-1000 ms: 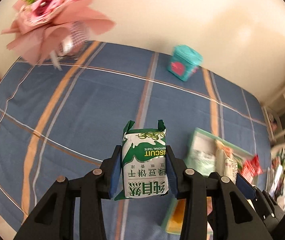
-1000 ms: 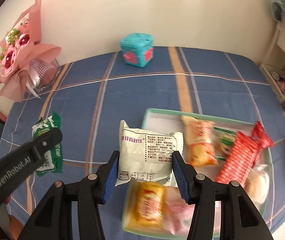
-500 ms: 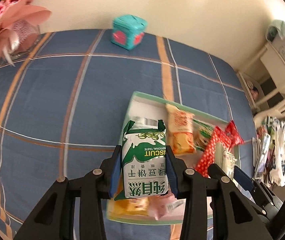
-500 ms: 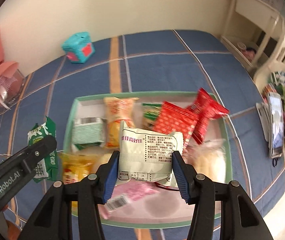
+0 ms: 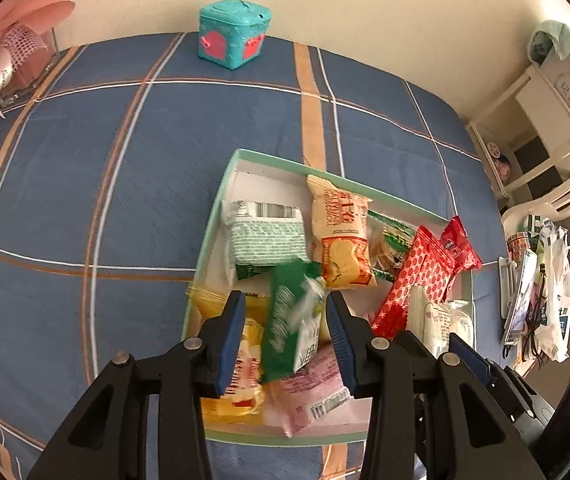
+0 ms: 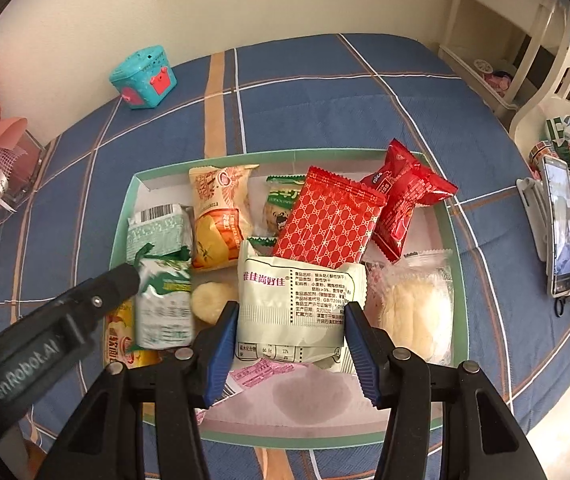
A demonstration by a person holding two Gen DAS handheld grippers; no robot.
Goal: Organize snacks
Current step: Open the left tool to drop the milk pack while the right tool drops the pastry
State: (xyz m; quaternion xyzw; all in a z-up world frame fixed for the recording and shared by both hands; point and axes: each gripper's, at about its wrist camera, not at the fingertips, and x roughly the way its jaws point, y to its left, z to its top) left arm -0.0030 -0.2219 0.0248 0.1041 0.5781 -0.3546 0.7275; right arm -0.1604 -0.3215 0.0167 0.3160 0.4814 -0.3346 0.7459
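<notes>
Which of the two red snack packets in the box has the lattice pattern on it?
The flatter red packet, nearer the box's middle; the plain glossy red packet lies at the box's far right corner, partly under it.

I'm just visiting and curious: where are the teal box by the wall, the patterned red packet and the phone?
teal box (image 5: pixel 234 36): left wrist view, on its front corner.
patterned red packet (image 6: pixel 327 218): right wrist view, middle of its face.
phone (image 6: pixel 563 232): right wrist view, centre of its screen.
</notes>
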